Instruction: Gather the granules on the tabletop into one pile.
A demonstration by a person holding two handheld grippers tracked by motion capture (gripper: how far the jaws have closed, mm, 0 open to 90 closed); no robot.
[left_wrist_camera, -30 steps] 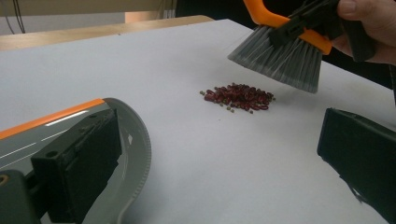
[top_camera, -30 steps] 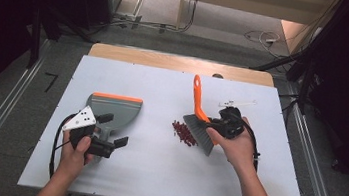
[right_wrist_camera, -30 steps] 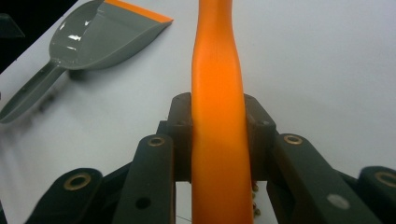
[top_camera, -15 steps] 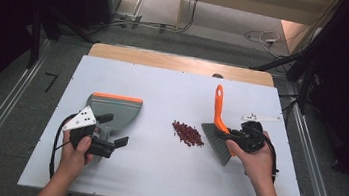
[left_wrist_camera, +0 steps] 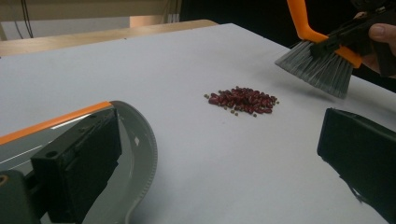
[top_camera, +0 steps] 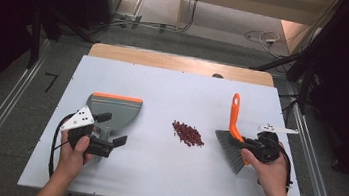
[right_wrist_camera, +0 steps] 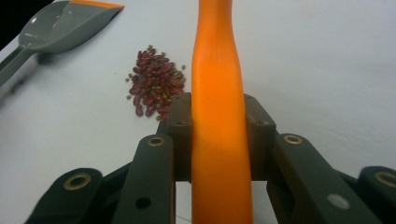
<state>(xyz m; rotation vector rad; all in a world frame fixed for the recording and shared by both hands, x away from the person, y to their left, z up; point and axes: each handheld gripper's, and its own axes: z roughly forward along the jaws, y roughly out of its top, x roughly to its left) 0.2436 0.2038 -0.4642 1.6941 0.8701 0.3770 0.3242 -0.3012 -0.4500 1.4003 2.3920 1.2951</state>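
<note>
At the near edge of the table (top_camera: 151, 186), the left gripper (top_camera: 106, 145) sits low beside the dustpan (top_camera: 113, 110), its jaws apart: in the left gripper view one black jaw stands over the pan's grey rim and the other is well off to the side, with bare table between them and nothing clamped. The pan lies flat, its orange lip on the far side.

On the right, the right gripper (top_camera: 247, 147) is clamped on the brush (top_camera: 232, 135); the right gripper view shows both jaws pressed against the orange handle (right_wrist_camera: 218, 116), which runs straight up between them. The grey bristles (left_wrist_camera: 317, 67) hang tilted just above the table, apart from the beans (top_camera: 187, 133).

The beans lie in a small dark-red heap mid-table, between pan and brush, nearer the brush. A few tiny greenish grains lie scattered at the heap's edge.

Farther back, the table's wooden edge (top_camera: 182, 62) meets the grey floor (top_camera: 209, 47), where cables (top_camera: 260, 37) lie.
</note>
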